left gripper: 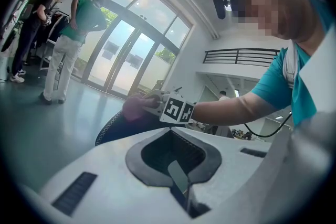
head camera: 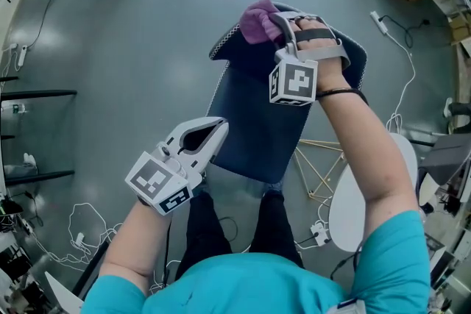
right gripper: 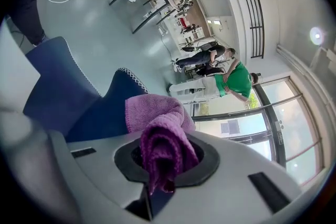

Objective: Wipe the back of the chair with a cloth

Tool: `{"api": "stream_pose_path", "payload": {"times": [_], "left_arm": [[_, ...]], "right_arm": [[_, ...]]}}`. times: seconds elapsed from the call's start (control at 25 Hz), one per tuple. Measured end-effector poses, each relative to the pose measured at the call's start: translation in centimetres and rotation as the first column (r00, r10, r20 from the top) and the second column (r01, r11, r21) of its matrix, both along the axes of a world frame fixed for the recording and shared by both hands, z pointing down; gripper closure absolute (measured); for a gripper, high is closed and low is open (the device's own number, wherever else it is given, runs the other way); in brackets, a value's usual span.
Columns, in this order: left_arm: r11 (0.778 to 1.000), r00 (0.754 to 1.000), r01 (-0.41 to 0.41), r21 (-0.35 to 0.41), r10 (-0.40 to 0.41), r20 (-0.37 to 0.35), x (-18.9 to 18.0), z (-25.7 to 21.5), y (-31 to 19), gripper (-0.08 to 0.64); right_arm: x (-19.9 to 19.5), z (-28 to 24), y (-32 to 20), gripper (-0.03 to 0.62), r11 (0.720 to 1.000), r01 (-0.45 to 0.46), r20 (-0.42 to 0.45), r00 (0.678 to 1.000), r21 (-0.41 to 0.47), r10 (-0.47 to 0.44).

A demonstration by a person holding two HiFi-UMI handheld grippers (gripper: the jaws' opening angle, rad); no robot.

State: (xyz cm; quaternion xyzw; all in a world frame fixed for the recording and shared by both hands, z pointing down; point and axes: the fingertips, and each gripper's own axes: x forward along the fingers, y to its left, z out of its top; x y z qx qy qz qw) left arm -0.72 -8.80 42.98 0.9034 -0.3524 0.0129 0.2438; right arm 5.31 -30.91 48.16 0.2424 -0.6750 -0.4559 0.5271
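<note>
A glossy grey floor (head camera: 132,26) is spreading under you, with glass doors glowing beyond. Your right gripper (head camera: 282,24) is clenching a fuzzy purple cloth (head camera: 259,20), bunched between its jaws and sitting at the curved top edge of the chair (head camera: 257,121), toward 12 o'clock in the head view. The navy, smooth-woven panel with white stitched trim is running 12 to 6 below it, so the wipe is probably heading toward 6. Your left gripper (head camera: 219,129) is hanging at 7 o'clock, jaws together on nothing, just beside the panel.
</note>
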Motion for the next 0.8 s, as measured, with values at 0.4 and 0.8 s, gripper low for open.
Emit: {"api": "stream_pose_path", "payload": {"times": [0.4,0.8], "left_arm": [[0.998,0.996,0.03,0.048,-0.034,0.087,-0.7,0.1,-0.8,0.555],[0.998,0.996,0.024,0.055,-0.029,0.086,0.3,-0.3,-0.7,0.555]], "right_arm": [[3.1,-0.5,0.3,0.538,0.999,-0.054,0.008,0.999,-0.009,0.054],[5.8,-0.7,0.9,0.538,0.996,-0.088,0.003,0.996,-0.008,0.088]]}}
